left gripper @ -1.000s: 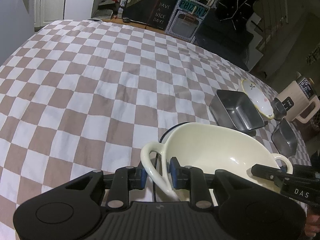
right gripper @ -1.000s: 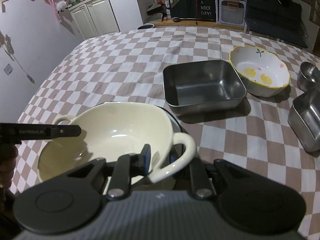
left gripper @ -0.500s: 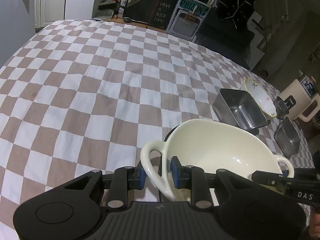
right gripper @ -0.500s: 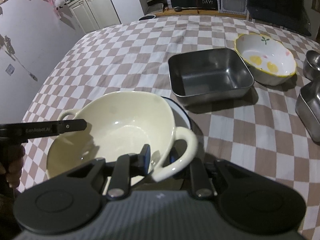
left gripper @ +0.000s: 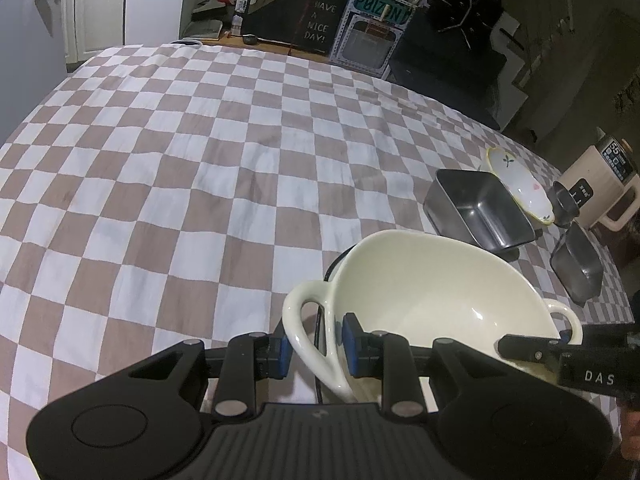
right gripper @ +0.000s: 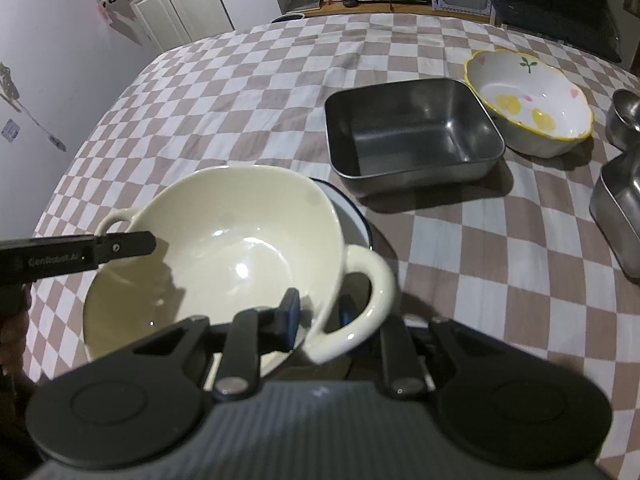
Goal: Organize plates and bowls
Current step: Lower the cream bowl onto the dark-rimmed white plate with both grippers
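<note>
A cream two-handled bowl (left gripper: 432, 292) is held between both grippers, lifted and tilted above a white plate with a dark blue rim (right gripper: 352, 216). My left gripper (left gripper: 316, 350) is shut on the bowl's left handle (left gripper: 304, 320). My right gripper (right gripper: 320, 312) is shut on the bowl's right handle (right gripper: 360, 304); the bowl (right gripper: 216, 252) fills the near left of that view. A square steel tray (right gripper: 412, 132), a flower-edged bowl with lemon prints (right gripper: 528, 100) and further steel containers (right gripper: 620, 200) stand to the right.
The table wears a brown-and-white checked cloth (left gripper: 180, 168). A beige kettle-like appliance (left gripper: 600, 184) stands beyond the table's right edge. A small steel cup (right gripper: 624, 116) sits at the far right. Boxes and a "Have a nice day" sign (left gripper: 320, 20) lie beyond the far edge.
Both grippers have raised the cream bowl and tilted it, so more of the blue-rimmed plate shows beneath. The other dishes have not moved.
</note>
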### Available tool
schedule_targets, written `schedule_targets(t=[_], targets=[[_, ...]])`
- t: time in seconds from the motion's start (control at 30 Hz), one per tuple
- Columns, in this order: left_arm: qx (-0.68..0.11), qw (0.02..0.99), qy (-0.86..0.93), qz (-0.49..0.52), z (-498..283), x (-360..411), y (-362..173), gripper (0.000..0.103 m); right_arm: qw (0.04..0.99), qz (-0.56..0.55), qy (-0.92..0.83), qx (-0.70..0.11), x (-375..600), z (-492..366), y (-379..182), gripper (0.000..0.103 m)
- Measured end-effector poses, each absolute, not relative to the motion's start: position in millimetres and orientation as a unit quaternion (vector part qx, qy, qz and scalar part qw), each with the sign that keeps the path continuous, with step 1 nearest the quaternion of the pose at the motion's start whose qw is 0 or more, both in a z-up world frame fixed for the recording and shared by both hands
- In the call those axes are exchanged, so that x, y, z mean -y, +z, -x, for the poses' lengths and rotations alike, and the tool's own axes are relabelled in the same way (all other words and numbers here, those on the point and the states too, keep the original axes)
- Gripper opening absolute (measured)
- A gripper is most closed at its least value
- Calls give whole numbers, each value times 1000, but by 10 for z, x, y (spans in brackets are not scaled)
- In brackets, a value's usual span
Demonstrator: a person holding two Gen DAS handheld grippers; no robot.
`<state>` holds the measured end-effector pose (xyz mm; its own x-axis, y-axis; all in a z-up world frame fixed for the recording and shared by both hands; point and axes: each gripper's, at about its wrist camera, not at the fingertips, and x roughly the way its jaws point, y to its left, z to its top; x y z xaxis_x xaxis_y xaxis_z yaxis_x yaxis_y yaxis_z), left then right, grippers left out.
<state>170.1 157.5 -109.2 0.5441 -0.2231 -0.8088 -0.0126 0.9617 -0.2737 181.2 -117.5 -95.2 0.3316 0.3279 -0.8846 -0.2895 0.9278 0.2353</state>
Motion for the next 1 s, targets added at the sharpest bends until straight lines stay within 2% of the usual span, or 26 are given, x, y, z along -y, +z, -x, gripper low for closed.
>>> schedule_targets(t=[0.3,0.47,1.0], targets=[[-481,865,-57,127,-1711,-1596,-1102,30,807,-2,189,-560,1111,-1813,-946,32],[-487,865,-51,112,-1700,-1580,-1108,35,803,16,195,-563,1100,-1811,-925,34],[-488,864,-52,108,-1697,-1588,-1106,35,793,37,210,-570,1095,-1833,-929,36]])
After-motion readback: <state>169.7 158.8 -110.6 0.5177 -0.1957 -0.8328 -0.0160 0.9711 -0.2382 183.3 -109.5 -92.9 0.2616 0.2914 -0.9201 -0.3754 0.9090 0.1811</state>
